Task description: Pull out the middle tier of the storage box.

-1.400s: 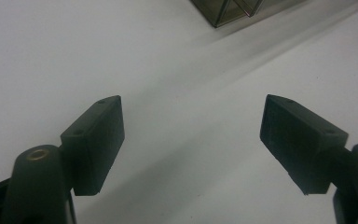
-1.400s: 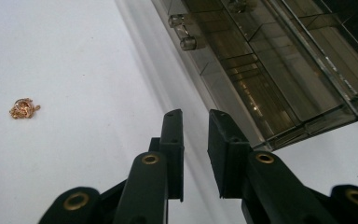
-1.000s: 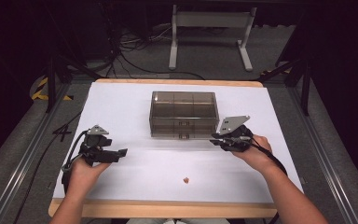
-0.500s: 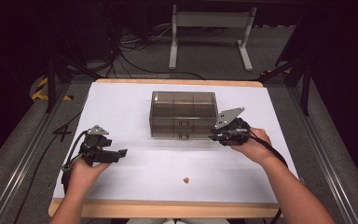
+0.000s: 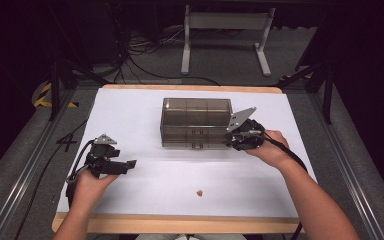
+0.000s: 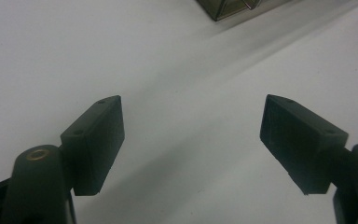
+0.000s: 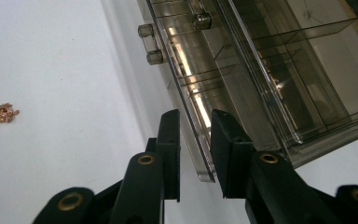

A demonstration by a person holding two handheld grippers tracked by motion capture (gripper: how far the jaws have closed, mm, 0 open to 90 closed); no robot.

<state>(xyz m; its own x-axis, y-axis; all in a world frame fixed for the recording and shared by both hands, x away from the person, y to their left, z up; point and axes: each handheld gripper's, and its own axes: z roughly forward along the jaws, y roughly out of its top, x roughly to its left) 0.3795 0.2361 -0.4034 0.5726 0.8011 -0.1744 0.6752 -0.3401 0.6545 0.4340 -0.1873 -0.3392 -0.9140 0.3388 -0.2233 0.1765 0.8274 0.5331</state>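
I have the right gripper point(image 5: 235, 140) at the front right corner of the smoked-plastic drawer box point(image 5: 196, 122), which stands on the white table sheet point(image 5: 130, 110) near its middle. In the right gripper view the 2 jaws straddle the edge of the box's front panel point(image 7: 186, 116). They stand narrowly apart, and I cannot tell whether the pads press on the panel or merely flank it. The figure has crept wider only slightly, so I treat the grip as unproven.

The left gripper point(image 5: 122, 166) rests low over the sheet on the left, well apart from the box. Its jaws are spread wide with nothing between them, as the left gripper view confirms.

A small gold trinket point(image 5: 199, 192) lies loose on the sheet near the front edge, apart from both grippers.

Risks I judge from here:
1. The panel edge is thin and slick. A pull with loose pads would slip off and jolt the box.
2. The box is unbraced. With the left gripper idle, any tug could drag or tip the whole unit rather than open a drawer point(image 7: 196, 88).
3. The 2 small knobs point(image 7: 150, 44) sit away from the jaws, so the hold is on the corner and a pull there may bind the drawer askew.
4. A sliding box or a sweeping forearm could knock the trinket off the sheet.
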